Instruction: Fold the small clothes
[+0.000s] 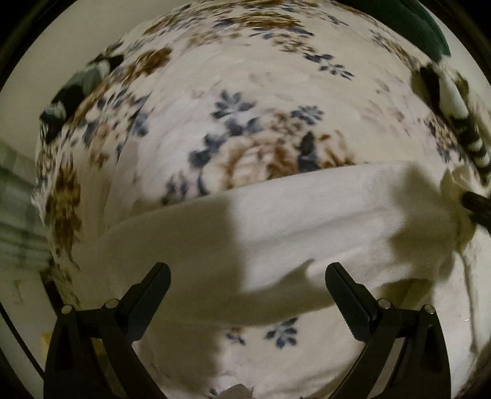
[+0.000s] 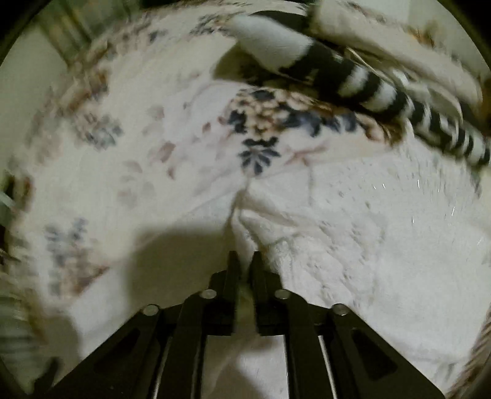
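Observation:
A white cloth lies stretched across a floral blanket in the left wrist view. My left gripper is open just above the cloth's near edge, holding nothing. My right gripper is shut on a bunched corner of the white cloth; its black tip also shows at the cloth's right end in the left wrist view. Both views are blurred by motion.
A black-and-white striped garment lies at the blanket's far right, also in the left wrist view. Another dark and white garment lies at the far left. A dark green thing sits at the top right.

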`<move>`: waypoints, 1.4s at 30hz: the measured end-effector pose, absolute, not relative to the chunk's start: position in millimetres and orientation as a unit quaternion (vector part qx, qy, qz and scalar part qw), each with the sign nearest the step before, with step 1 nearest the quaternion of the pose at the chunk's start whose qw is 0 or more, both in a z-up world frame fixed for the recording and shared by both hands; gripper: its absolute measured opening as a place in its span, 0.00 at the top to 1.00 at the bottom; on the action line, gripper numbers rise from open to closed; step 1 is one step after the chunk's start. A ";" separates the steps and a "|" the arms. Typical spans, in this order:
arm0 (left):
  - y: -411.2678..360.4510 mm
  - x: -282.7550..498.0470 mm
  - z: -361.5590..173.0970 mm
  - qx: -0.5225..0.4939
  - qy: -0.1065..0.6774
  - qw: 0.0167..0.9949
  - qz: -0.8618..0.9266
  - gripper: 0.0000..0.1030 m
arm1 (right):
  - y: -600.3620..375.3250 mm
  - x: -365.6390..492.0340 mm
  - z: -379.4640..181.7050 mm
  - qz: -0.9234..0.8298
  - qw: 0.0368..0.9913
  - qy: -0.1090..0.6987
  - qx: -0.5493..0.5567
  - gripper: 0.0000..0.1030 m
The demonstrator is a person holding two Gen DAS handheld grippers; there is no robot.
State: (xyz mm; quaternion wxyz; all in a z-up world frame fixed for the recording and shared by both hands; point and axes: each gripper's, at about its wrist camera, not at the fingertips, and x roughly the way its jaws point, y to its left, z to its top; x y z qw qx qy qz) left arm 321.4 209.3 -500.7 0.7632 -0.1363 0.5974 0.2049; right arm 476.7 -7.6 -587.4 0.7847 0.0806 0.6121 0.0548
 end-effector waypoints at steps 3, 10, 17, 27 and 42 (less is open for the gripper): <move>232.4 297.9 -505.9 -0.214 0.596 0.744 0.214 0.00 | -56.0 442.3 -560.7 0.037 0.794 0.594 0.126 0.30; 304.7 235.5 -536.0 -0.424 0.541 0.668 0.286 0.00 | -156.5 378.7 -562.9 -0.076 0.777 0.610 0.139 0.25; 361.5 190.3 -584.9 -0.596 0.446 0.563 0.360 0.00 | -193.2 365.6 -588.8 -0.120 0.758 0.618 0.170 0.25; 387.9 156.6 -579.8 -0.664 0.360 0.530 0.384 0.03 | -167.6 376.5 -567.0 -0.080 0.769 0.612 0.168 0.25; 426.4 160.8 -559.3 -0.543 0.333 0.633 0.441 0.89 | -155.3 379.1 -578.0 -0.106 0.765 0.627 0.104 0.25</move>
